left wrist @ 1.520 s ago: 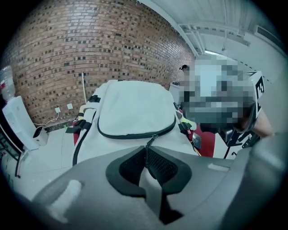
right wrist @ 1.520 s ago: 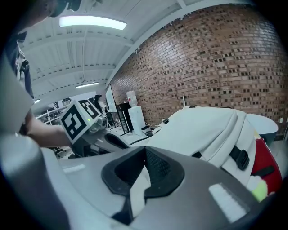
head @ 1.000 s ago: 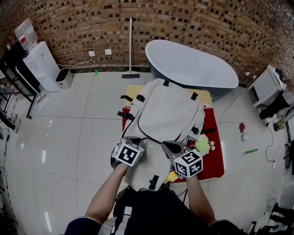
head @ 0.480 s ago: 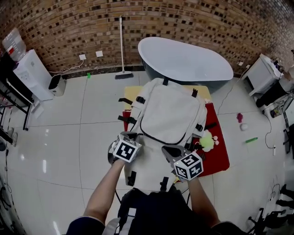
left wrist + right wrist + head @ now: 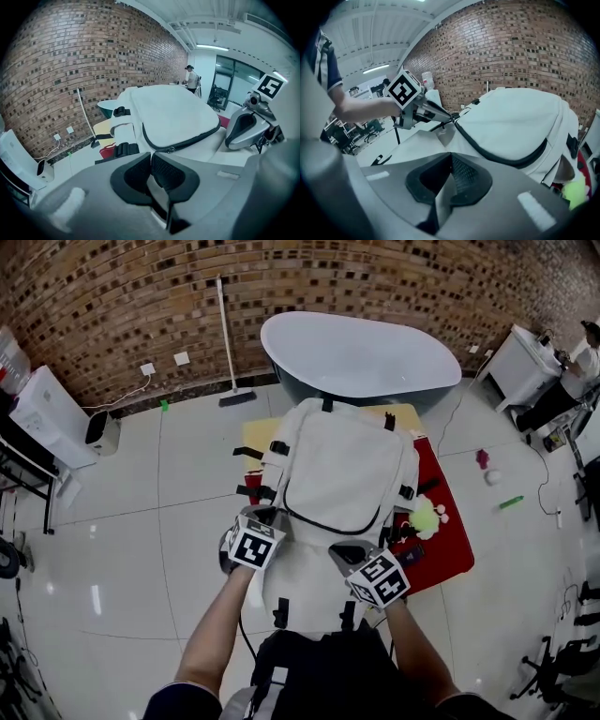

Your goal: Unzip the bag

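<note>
Reaches forward and down with both bare forearms (image 5: 217, 629), a hand-held gripper in each hand and the marker cubes tipped up toward the head view; places the left hand-held gripper (image 5: 151, 156) at the near left corner of the bag (image 5: 339, 460), right by the dark zipper (image 5: 328, 527); places the right hand-held gripper (image 5: 451, 157) at the near right corner, angled inward toward its partner, the two near each other but apart; shows the left jaws brought together, black pads meeting at the tips, with only a pale sliver lower down between them; cannot tell whether that sliver is pinched fabric or merely the bag seen beyond; shows the right jaws likewise together at the tips, with the same pale wedge beneath; finds the metal zipper pull (image 5: 172, 150) just beyond the left jaws, outside them and not between the pads; finds the bag itself, a large off-white backpack, lying front-up over a red mat (image 5: 452, 545), in front of a pale bathtub (image 5: 366, 352) that stands along the brick wall (image 5: 112, 296); traces the zipper as an unbroken dark U around the front panel, closed along all that is visible; notes black buckles (image 5: 278, 447) and straps down the bag's left side, and a yellow-green plush toy (image 5: 424, 517) just beside its right edge on the mat.
</note>
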The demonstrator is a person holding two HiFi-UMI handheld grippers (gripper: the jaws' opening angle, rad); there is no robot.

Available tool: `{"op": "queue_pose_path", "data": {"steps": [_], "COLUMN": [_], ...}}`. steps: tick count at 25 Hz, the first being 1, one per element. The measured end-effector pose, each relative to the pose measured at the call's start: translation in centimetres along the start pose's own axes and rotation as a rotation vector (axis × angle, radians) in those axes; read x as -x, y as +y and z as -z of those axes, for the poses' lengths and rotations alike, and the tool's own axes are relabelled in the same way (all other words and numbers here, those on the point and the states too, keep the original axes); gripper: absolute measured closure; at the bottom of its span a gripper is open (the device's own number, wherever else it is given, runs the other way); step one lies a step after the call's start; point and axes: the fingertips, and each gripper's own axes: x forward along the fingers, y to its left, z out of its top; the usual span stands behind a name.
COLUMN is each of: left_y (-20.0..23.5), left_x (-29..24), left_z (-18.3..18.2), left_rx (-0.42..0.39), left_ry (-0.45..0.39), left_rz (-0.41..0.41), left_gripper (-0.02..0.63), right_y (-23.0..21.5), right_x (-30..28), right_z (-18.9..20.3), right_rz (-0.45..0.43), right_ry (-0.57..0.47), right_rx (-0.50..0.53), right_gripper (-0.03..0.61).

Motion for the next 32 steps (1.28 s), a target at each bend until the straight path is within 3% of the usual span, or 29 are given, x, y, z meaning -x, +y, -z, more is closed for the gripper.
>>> {"op": "queue_pose_path", "data": {"steps": [5,11,32], "left_y": [0.6,1.8,5.4], "left_x": [-0.3,-0.6,-4.0], "left_z": [0.4,-0.1,-4.0], "left_rx": [0.01,0.01,-0.106], "left_ry": [-0.001,-0.018,-0.053], "left_rz": [-0.019,-0.046,-0.041], "left_gripper": [0.589,0.589,0.591], "right_y": [-0.4,-1.0,-1.0], "right_x": [-0.7,-1.0,-1.3], "right_z": [1.8,2.4,3.7], "right_rz": [0.036,0.029,0.025], "right_ry": [0.108,0.16,0.197], "right_rx": [0.053,0.022,-0.007], "right_gripper": [0.575,0.575,0.575]}}
